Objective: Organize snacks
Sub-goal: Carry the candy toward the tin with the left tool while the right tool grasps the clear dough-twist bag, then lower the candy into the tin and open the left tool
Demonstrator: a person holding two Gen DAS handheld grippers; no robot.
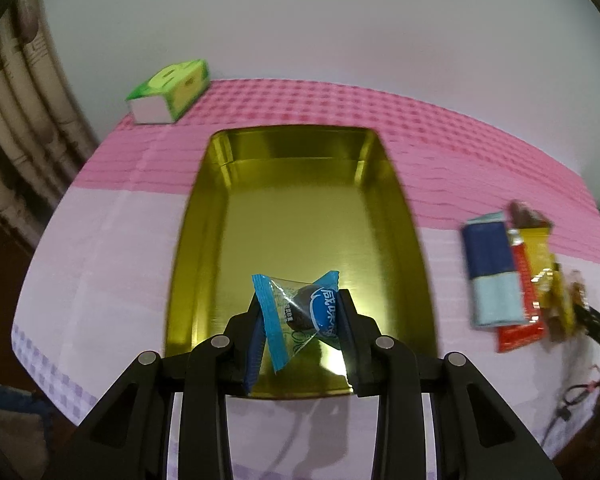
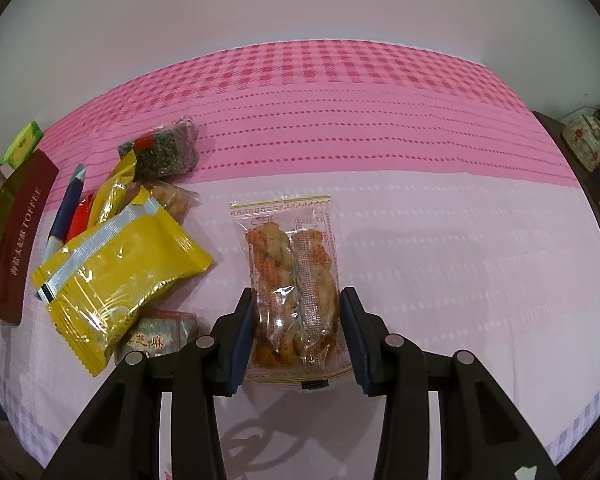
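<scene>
In the left wrist view my left gripper (image 1: 302, 312) is shut on a small blue and clear wrapped candy (image 1: 300, 312). It holds the candy above the near end of an open gold tin (image 1: 236, 216), which holds nothing else. In the right wrist view my right gripper (image 2: 296, 312) is shut on a clear packet of fried twists (image 2: 292, 276) that lies lengthwise on the cloth. A pile of snacks lies to its left: a yellow packet (image 2: 116, 264), a dark green block (image 2: 164, 152) and a sesame bar (image 2: 160, 340).
A pink and white checked cloth (image 2: 420, 200) covers the table. A green tissue pack (image 1: 170, 90) sits at the far left corner. The tin shows from its side, marked TOFFEE (image 2: 20, 232), at the left of the right wrist view. Several snack packets (image 1: 512, 276) lie right of the tin.
</scene>
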